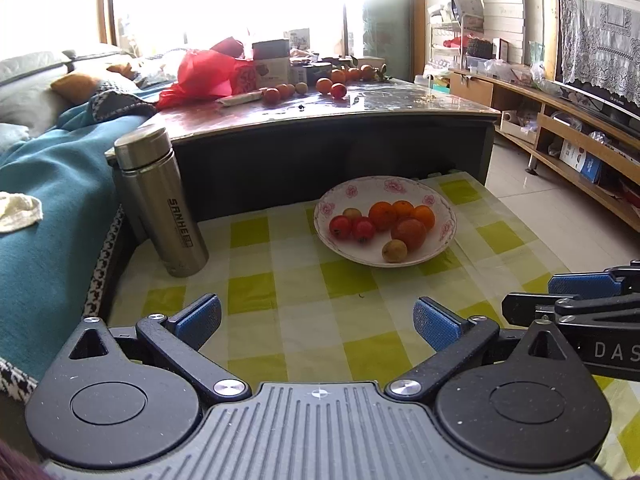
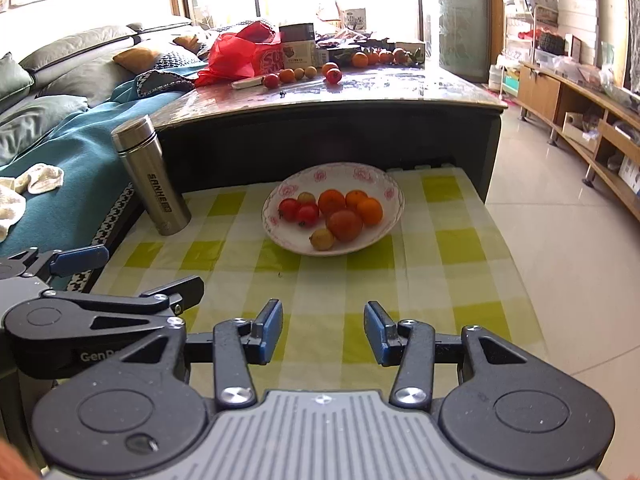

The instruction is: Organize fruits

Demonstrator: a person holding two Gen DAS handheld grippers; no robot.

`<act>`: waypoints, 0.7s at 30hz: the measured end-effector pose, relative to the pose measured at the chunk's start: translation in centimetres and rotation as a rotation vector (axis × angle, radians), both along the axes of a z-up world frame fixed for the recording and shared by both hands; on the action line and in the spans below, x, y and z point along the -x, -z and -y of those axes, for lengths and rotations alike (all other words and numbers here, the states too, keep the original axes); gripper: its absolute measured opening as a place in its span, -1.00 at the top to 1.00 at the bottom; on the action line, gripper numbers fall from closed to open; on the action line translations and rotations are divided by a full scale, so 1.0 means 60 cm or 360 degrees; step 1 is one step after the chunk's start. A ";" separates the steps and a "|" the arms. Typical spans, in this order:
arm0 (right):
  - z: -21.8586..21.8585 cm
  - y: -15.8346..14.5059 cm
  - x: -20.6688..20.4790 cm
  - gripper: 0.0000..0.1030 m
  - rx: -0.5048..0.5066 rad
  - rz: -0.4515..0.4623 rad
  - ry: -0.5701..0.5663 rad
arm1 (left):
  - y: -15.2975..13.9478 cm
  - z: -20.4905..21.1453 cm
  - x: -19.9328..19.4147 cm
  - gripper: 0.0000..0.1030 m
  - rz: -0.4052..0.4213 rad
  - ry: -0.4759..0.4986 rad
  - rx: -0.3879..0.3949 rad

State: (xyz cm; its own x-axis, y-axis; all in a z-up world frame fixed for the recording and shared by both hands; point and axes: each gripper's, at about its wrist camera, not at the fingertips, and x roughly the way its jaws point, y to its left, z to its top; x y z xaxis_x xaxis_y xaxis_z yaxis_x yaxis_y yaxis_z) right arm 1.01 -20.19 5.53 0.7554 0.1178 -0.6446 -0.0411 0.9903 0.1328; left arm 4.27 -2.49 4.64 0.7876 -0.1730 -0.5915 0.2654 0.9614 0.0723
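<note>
Far fruit (image 1: 338, 90) on the glossy table (image 1: 400, 100) — too small to tell; window glare-washed.

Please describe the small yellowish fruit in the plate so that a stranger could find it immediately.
On the green-checked cloth stands a white flowered plate of fruit. The yellowish fruit lies at its near edge, beside the largest red-orange fruit, smaller and duller than its neighbours.

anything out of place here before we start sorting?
Yes: loose fruit lies scattered on the big table beside a red bag, not in the plate. The steel flask leans, possibly fisheye distortion. Nothing is spilled.
</note>
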 end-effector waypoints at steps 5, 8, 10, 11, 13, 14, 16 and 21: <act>-0.005 0.002 0.021 0.03 -0.0023 -0.0018 -0.0002 | 0.003 -0.004 0.025 -1.00 -0.0013 0.0008 -0.0025; -0.010 0.006 0.036 0.03 -0.0015 -0.0028 -0.0011 | 0.007 -0.007 0.037 -1.00 -0.0027 0.0006 -0.0042; -0.014 0.010 0.044 0.03 -0.0006 -0.0042 -0.0024 | 0.010 -0.009 0.046 -1.00 -0.0030 0.0003 -0.0054; -0.015 0.011 0.047 0.03 -0.0006 -0.0050 -0.0027 | 0.011 -0.010 0.051 -1.00 -0.0035 0.0003 -0.0059; -0.017 0.015 0.056 0.03 -0.0012 -0.0066 -0.0026 | 0.014 -0.013 0.059 -1.00 -0.0052 -0.0003 -0.0062; -0.019 0.017 0.060 0.03 -0.0017 -0.0076 -0.0030 | 0.017 -0.014 0.063 -1.00 -0.0065 -0.0009 -0.0061; -0.022 0.022 0.068 0.03 -0.0018 -0.0099 -0.0034 | 0.022 -0.018 0.070 -1.00 -0.0095 -0.0015 -0.0061; -0.032 0.034 0.086 0.03 0.0008 -0.0139 -0.0049 | 0.033 -0.019 0.089 -1.00 -0.0132 -0.0025 -0.0095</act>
